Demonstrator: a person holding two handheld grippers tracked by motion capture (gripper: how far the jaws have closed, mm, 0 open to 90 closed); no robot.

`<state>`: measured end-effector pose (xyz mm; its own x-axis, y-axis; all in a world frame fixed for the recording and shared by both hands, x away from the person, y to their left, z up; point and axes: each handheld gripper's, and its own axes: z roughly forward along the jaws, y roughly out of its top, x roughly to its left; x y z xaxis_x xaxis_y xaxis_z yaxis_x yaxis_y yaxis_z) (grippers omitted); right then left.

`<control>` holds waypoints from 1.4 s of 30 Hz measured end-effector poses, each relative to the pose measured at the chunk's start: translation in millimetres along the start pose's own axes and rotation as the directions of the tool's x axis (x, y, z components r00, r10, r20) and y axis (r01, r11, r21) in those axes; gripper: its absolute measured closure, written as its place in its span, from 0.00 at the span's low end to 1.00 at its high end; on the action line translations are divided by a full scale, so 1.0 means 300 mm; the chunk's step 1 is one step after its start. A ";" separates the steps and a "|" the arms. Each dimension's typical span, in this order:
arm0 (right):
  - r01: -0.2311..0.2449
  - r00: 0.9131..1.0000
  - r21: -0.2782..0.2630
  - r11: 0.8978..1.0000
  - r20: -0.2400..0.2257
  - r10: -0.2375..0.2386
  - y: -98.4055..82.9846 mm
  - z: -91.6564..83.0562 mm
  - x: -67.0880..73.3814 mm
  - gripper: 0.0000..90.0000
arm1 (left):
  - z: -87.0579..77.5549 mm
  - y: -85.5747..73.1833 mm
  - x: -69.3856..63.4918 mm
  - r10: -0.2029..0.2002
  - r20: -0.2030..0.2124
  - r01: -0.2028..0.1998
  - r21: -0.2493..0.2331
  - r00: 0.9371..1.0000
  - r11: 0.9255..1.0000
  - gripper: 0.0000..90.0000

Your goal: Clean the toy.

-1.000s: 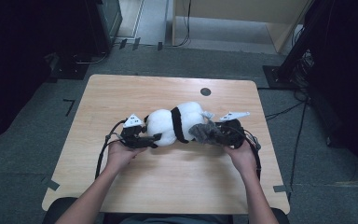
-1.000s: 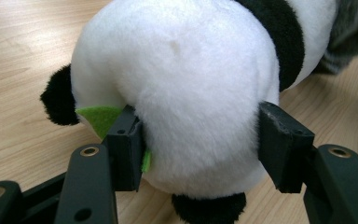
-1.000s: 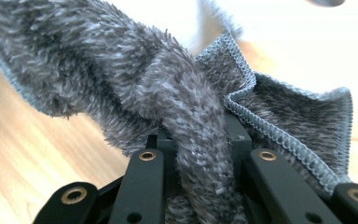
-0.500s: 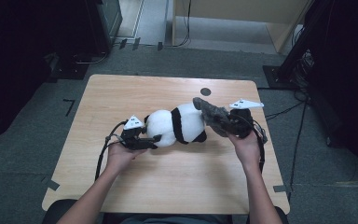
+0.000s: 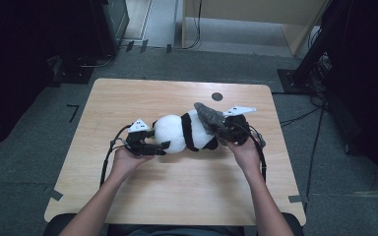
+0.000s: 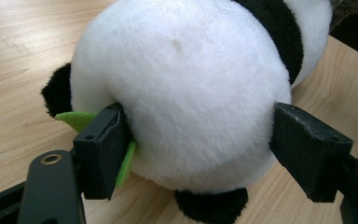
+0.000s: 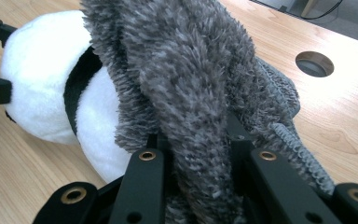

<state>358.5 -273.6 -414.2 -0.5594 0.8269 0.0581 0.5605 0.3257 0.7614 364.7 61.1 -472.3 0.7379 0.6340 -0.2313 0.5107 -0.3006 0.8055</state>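
Note:
A black-and-white panda plush (image 5: 182, 132) lies on its side in the middle of the wooden table (image 5: 128, 98). My left gripper (image 5: 158, 148) is at its left end. In the left gripper view the jaws have just been opening and now stand open on either side of the round white head (image 6: 182, 84), with the pads only brushing the fur. A green felt leaf (image 6: 74, 120) sits against the left pad. My right gripper (image 5: 220, 132) is shut on a grey fuzzy cloth (image 5: 207, 117). It holds the cloth above the panda's right end, and the cloth (image 7: 182, 70) rises between the jaws.
A round cable hole (image 5: 217, 96) lies in the table behind the panda. Cables trail from both grippers across the wood. Dark equipment and more cables stand on the floor around the table.
The right gripper has lifted the grey cloth up from the panda's right end, and the cloth now leans over the body. The left hand has stayed put.

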 end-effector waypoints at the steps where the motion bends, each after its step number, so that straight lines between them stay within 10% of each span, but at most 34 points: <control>1: 0.000 1.000 0.000 1.000 -0.002 0.000 0.000 0.001 -0.001 0.84 | -0.003 0.005 0.003 0.010 -0.001 -0.010 0.010 1.000 1.000 0.25; 19: 0.022 0.999 0.015 1.000 -0.025 -0.022 -0.002 0.010 -0.013 0.83 | -0.061 0.100 0.106 0.088 0.027 -0.089 0.019 0.996 0.996 0.27; 28: 0.030 0.999 0.025 0.999 -0.046 -0.029 0.000 0.016 -0.027 0.83 | 0.009 0.120 0.173 0.105 0.114 -0.110 0.039 0.988 0.993 0.26; 34: 0.038 0.996 0.033 0.999 -0.078 -0.035 -0.005 0.032 -0.041 0.83 | 0.057 0.105 0.206 0.076 0.144 -0.084 0.049 0.987 0.995 0.02; 42: 0.066 0.996 0.020 0.998 -0.067 -0.065 0.002 0.058 -0.053 0.83 | 0.086 0.079 0.171 0.117 0.210 -0.128 0.041 0.971 0.991 0.00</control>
<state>378.3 -278.7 -425.8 -0.6343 0.7714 0.0520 0.5346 0.3890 0.7503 426.1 68.0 -479.2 0.8685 0.4308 -0.2450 0.4298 -0.4085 0.8053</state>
